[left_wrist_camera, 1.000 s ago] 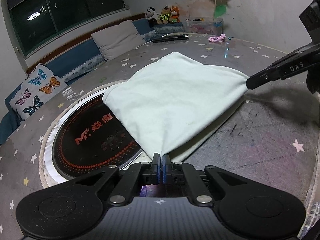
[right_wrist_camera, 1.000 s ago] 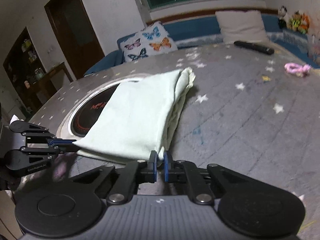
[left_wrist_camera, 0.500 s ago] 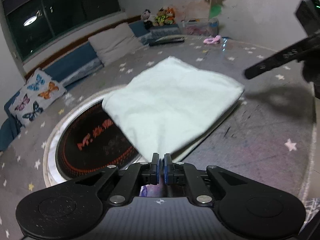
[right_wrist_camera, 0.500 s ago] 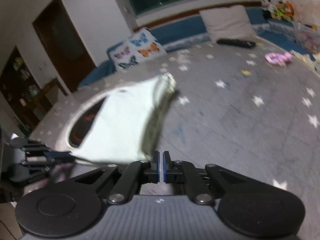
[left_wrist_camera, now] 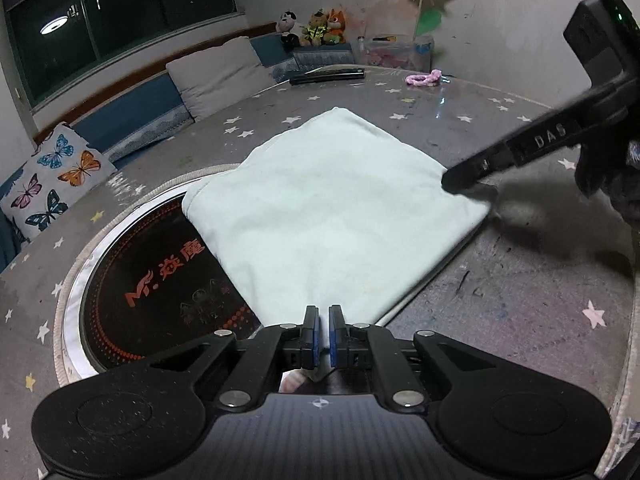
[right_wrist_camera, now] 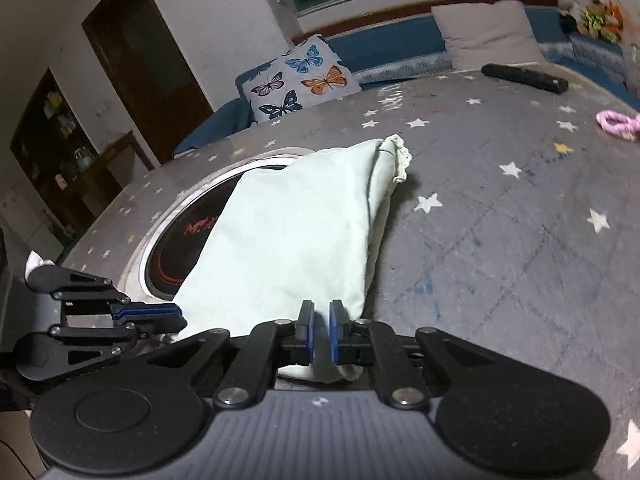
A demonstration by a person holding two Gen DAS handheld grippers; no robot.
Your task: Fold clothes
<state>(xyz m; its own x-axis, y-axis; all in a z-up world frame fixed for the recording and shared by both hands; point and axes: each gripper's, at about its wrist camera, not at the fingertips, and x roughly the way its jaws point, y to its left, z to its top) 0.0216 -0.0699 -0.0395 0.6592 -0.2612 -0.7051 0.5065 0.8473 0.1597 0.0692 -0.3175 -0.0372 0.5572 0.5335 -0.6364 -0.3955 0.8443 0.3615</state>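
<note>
cloth: pale green folded garment (left_wrist_camera: pixel 332 200) lies flat on the star-print table (left_wrist_camera: pixel 520 280), partly over the round black cooktop (left_wrist_camera: pixel 160 292)
left claw: my left gripper (left_wrist_camera: pixel 324 334) sits at the cloth's near corner, jaws slightly apart, fabric between them
right claw: my right gripper (right_wrist_camera: pixel 319 332) sits at the other near corner, small gap, fabric in the gap
lace edge: lace trim (right_wrist_camera: pixel 402 160) at the far corner
background: remote (right_wrist_camera: pixel 524 77), pink hair tie (right_wrist_camera: pixel 618 124)
</note>
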